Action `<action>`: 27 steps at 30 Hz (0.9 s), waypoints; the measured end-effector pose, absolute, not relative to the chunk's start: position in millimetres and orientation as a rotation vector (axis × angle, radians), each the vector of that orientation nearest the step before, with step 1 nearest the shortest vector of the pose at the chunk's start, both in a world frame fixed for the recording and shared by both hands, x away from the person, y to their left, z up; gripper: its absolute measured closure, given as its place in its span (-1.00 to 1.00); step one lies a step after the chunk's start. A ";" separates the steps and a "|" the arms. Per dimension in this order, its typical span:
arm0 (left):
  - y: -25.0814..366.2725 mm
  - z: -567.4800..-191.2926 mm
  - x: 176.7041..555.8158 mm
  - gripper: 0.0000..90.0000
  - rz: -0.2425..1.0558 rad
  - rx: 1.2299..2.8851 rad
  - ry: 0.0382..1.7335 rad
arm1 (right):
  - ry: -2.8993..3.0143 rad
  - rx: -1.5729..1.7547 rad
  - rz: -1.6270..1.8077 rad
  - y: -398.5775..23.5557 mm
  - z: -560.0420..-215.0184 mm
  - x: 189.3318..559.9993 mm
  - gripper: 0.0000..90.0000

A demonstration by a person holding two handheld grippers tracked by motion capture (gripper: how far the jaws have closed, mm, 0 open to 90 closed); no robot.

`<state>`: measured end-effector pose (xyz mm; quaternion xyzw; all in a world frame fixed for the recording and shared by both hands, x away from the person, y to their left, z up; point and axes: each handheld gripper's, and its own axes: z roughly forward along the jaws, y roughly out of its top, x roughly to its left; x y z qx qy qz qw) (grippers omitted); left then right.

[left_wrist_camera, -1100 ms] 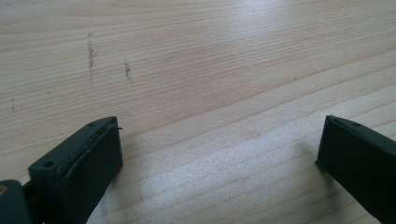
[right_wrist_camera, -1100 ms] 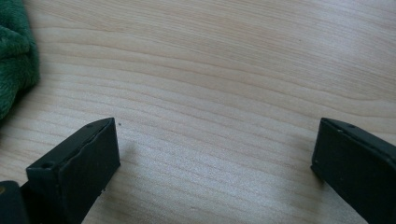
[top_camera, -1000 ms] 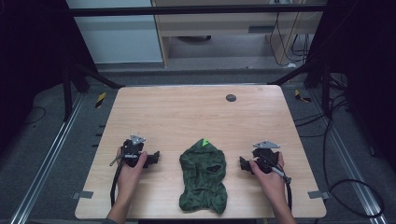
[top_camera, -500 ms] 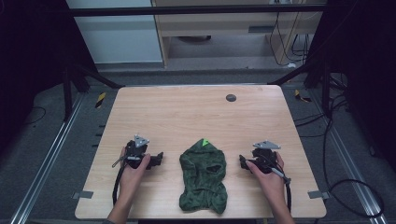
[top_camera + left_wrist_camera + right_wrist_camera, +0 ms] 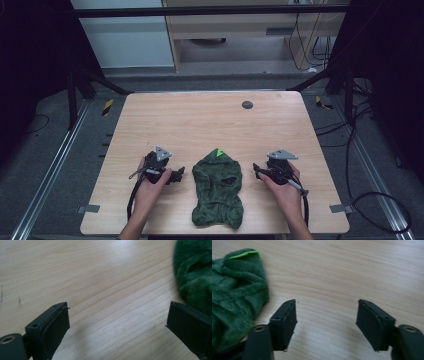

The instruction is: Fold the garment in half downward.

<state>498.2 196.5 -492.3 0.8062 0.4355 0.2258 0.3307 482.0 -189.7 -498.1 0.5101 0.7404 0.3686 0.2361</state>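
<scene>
A crumpled dark green cloth (image 5: 218, 188) with a bright green tag lies near the front middle of the wooden table (image 5: 200, 120). My left gripper (image 5: 178, 173) rests just left of it, open wide over bare wood (image 5: 117, 307), with the cloth (image 5: 195, 272) beyond its right jaw. On the cloth's other side my right gripper (image 5: 257, 170) is open (image 5: 327, 302). Its jaws have just been closing, with nothing but bare wood between them. The cloth (image 5: 234, 287) lies off that gripper's left jaw, apart from it.
A small dark round disc (image 5: 247, 104) sits at the far middle of the table. Black frame bars (image 5: 100, 82) slant down at the table's back corners. Cables (image 5: 355, 165) trail on the floor to the right.
My left hand has shifted a little to the right, closer to the cloth. The right hand has stayed in place.
</scene>
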 end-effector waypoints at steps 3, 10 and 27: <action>192.7 -490.9 497.6 -0.92 0.599 2.106 1.122 | 2.056 1.357 1.034 -182.0 -494.9 482.9 -0.01; 185.0 -473.6 497.8 -0.88 0.528 2.073 1.080 | 2.108 1.297 1.046 -171.6 -492.8 483.4 0.26; 154.8 -455.0 519.0 -0.47 0.442 2.080 0.982 | 2.202 1.191 1.116 -141.6 -473.2 502.2 0.78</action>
